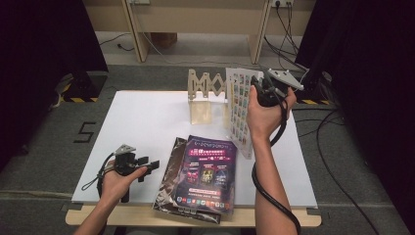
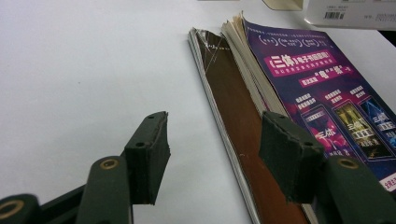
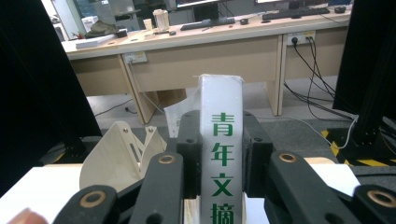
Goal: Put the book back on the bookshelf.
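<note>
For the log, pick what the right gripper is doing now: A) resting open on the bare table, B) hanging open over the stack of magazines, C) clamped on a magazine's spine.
C: the right gripper is shut on the white magazine, its spine between the pads.

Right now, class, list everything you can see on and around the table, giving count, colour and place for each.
Table: one, white top, centre of the high view.
Wooden rack: one, pale wood, far middle of the table.
Magazine with white spine: one, green lettering on the spine, held upright beside the wooden rack.
Purple magazine: one, purple cover, near edge, on top of the stack.
Brown magazine: one, dark brown cover, under the purple magazine.
Desk: one, light wood, background.
Left gripper: one, black, jaws open by the stack's edge.
Right gripper: one, black, jaws shut on the white spine.
Hands: two, left hand, right hand.
</note>
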